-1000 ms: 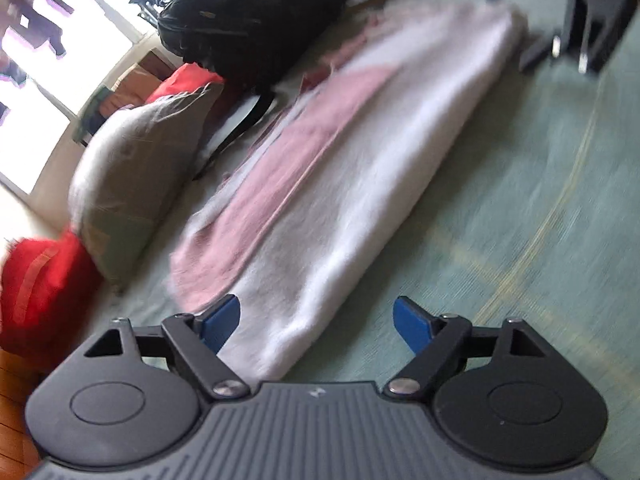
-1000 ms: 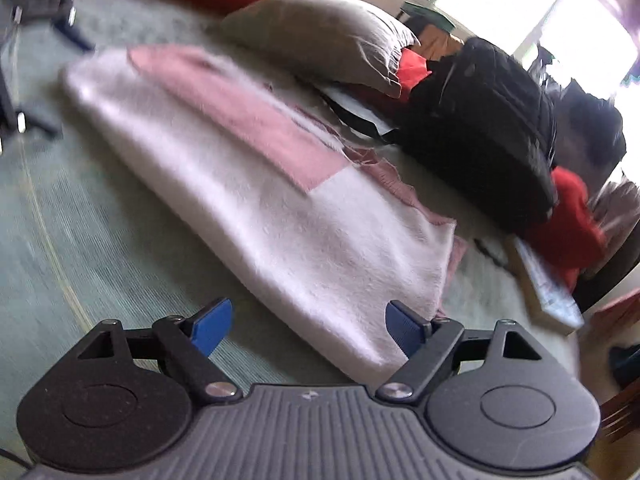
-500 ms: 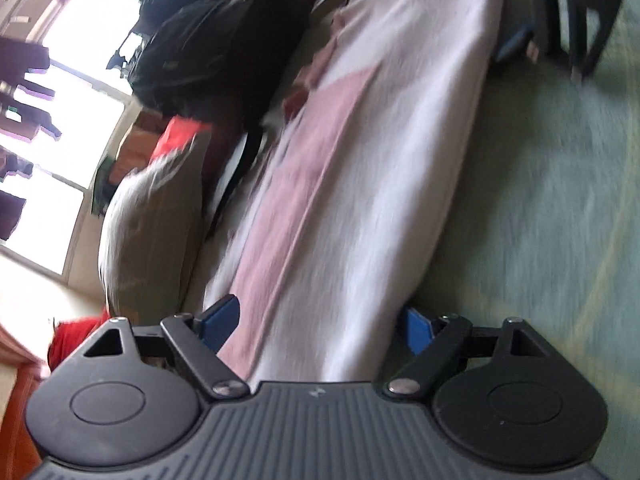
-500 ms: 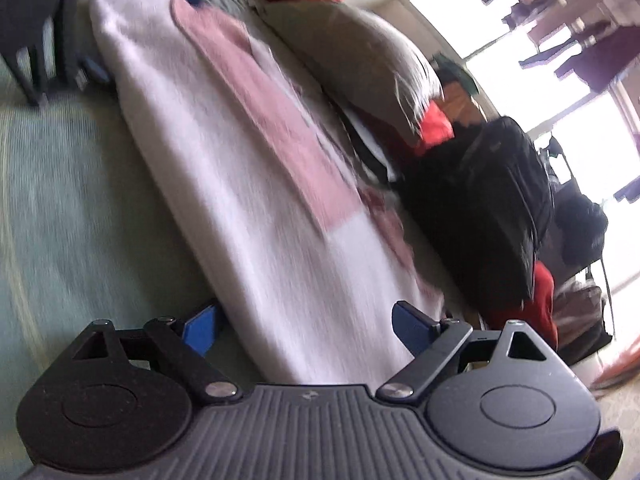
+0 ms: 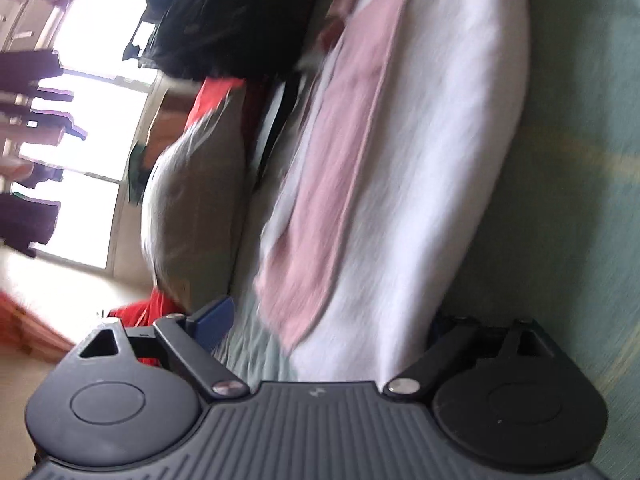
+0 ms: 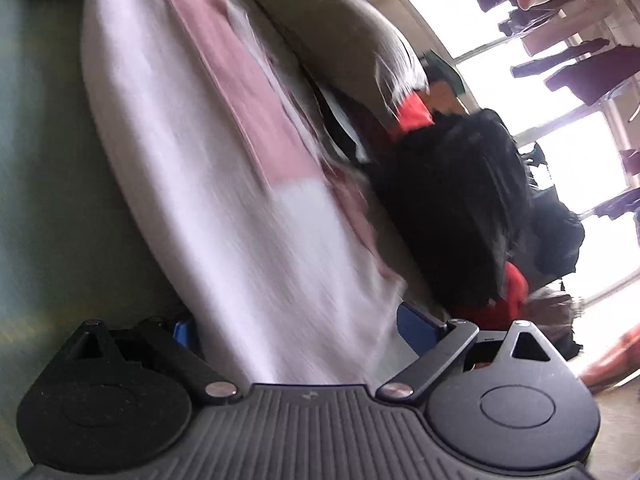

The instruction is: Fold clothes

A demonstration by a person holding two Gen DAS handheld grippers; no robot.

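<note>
Left claw (image 5: 332, 320): jaws are opening, spread wide. The near end of the white-and-pink sweater (image 5: 420, 160) lies between them; the blue left pad (image 5: 214, 314) stands clear of the fabric, and the other pad is hidden under the sweater's edge. No grip is evident.

Right claw (image 6: 296, 328): jaws are opening, spread wide. The opposite end of the sweater (image 6: 208, 184) lies between them; neither blue pad visibly presses on it.

Sweater: it lies on the green bed cover (image 5: 580, 200) as a long, narrow bundle, so a lengthwise fold appears done. Judged remaining: gripping both ends and folding the strip crosswise into a compact stack.

Beyond the sweater: a grey pillow (image 5: 192, 200), then a black backpack (image 6: 452, 208), then red items and the bright window (image 6: 560, 128).
</note>
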